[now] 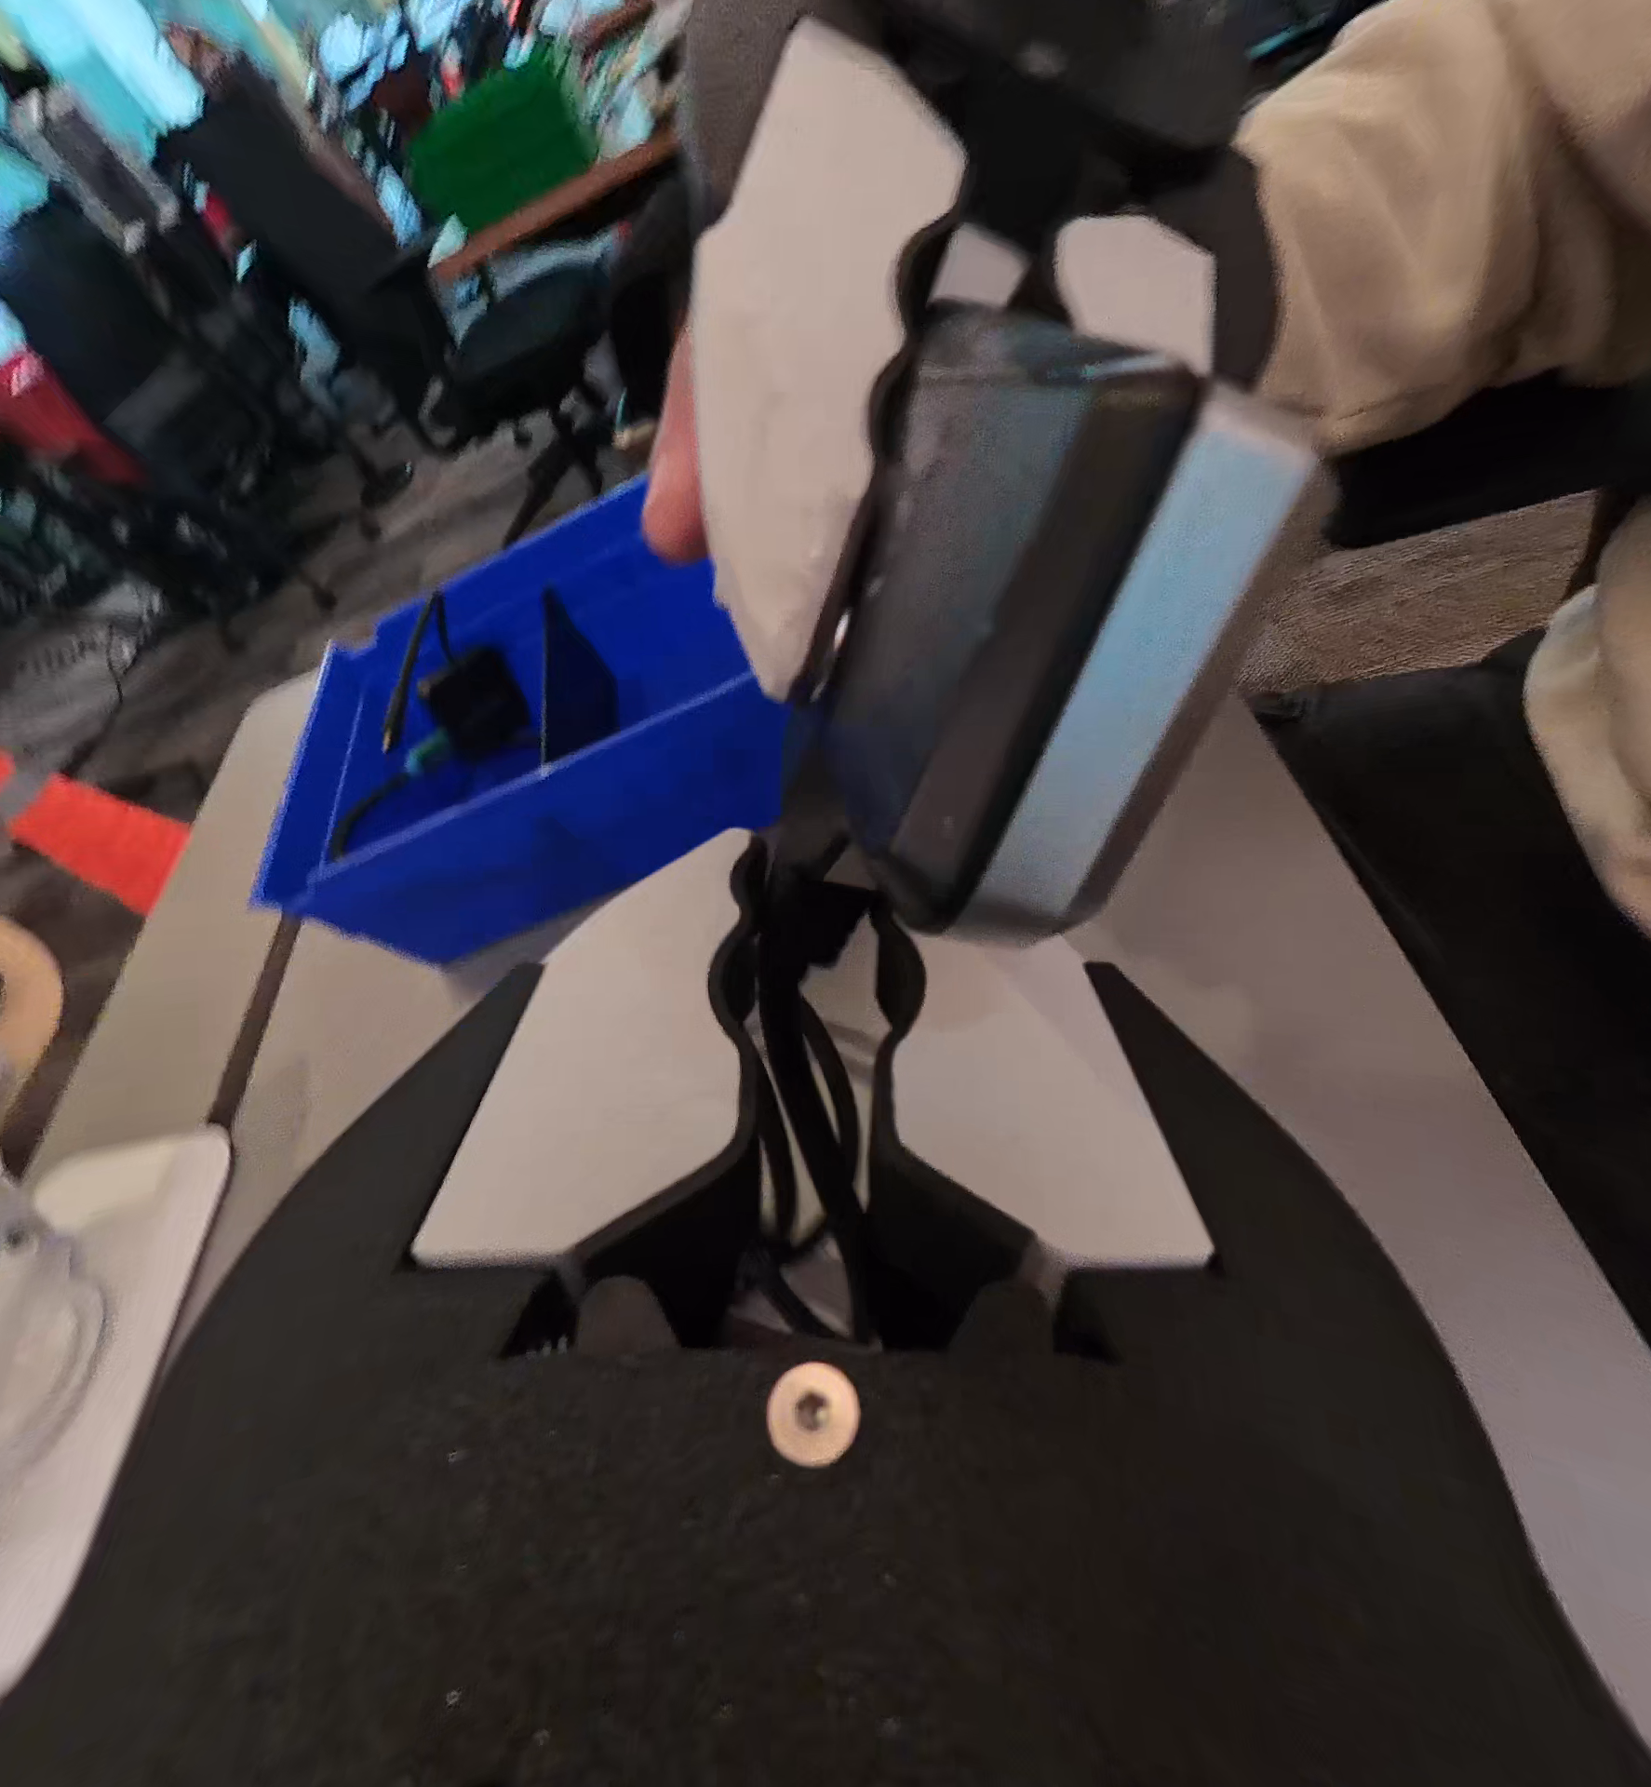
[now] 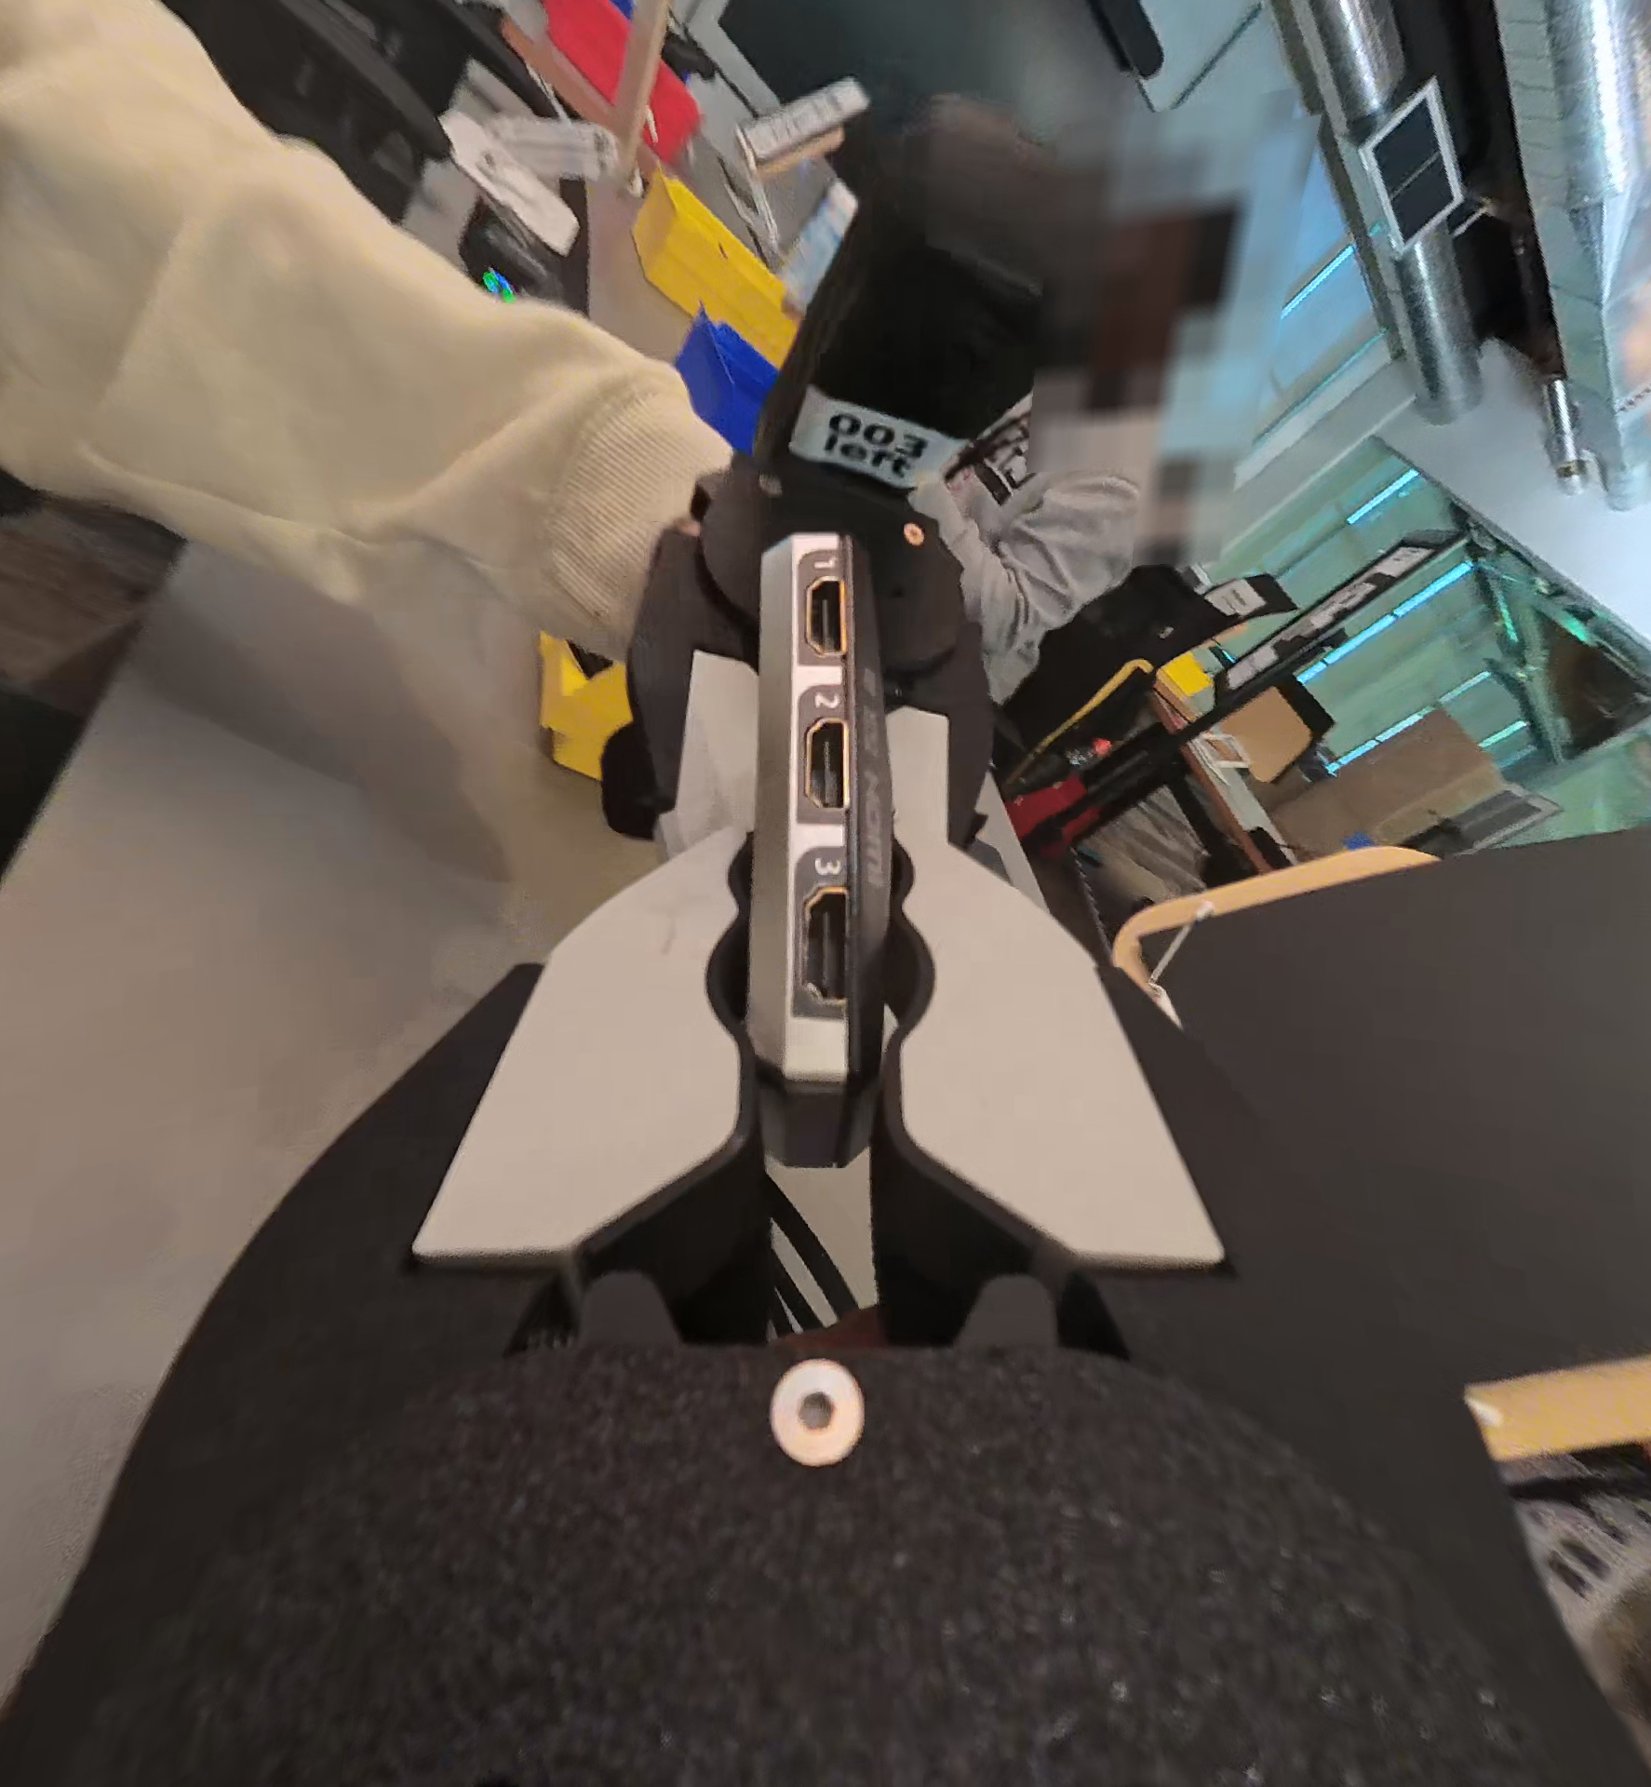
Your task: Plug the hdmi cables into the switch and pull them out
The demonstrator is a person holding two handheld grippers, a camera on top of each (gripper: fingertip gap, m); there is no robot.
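The HDMI switch (image 2: 822,774) is a slim black and silver box with three ports in a row, all empty. My right gripper (image 2: 822,870) is shut on its flat sides and holds it above the table. In the left wrist view the switch (image 1: 1044,629) hangs tilted between the right gripper's grey fingers (image 1: 783,387). My left gripper (image 1: 817,928) is shut on black cables (image 1: 812,1064) just below the switch's lower end. A black plug end (image 1: 831,919) sits at its fingertips. Whether it is seated in the switch is hidden.
A blue divided bin (image 1: 512,870) stands on the white table (image 1: 1382,1354) beyond the left gripper, holding a small black device (image 1: 474,701) and a thin cable. A white object (image 1: 125,1209) lies at the left. Cream sleeves (image 1: 1479,193) reach in. The grippers' ends are close to 6 cm from one another.
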